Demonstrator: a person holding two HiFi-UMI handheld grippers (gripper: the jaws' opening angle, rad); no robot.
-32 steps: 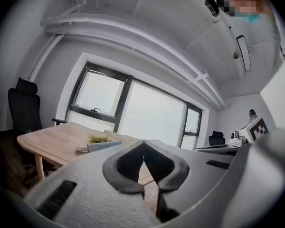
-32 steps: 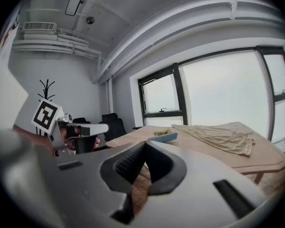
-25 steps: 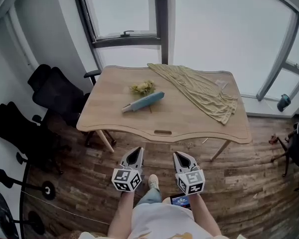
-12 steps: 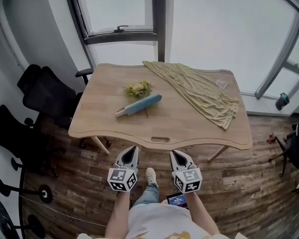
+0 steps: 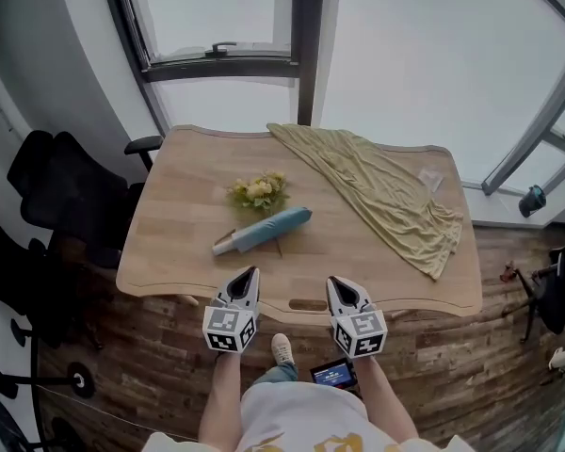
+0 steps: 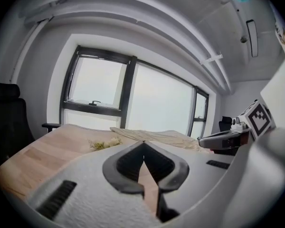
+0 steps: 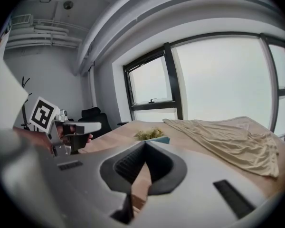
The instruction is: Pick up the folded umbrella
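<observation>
The folded teal umbrella (image 5: pixel 262 231) lies slantwise on the wooden table (image 5: pixel 169 252), its pale handle end toward the left. Both grippers hover over the table's near edge, short of the umbrella. My left gripper (image 5: pixel 250 272) is shut and empty, its tip just below the umbrella's handle end. My right gripper (image 5: pixel 335 282) is likewise shut and empty, to the right of the umbrella. In the right gripper view a sliver of the teal umbrella (image 7: pixel 162 139) shows above the shut jaws. In the left gripper view the jaws hide the umbrella.
A small bunch of yellow flowers (image 5: pixel 257 191) lies just behind the umbrella. A beige cloth (image 5: pixel 386 191) drapes over the table's right half. Black office chairs (image 5: pixel 56 186) stand at the left. Large windows (image 5: pixel 226 17) rise behind the table.
The person has stepped up to the table. Both grippers have moved forward, from over the floor to over the table's near edge, still shut.
</observation>
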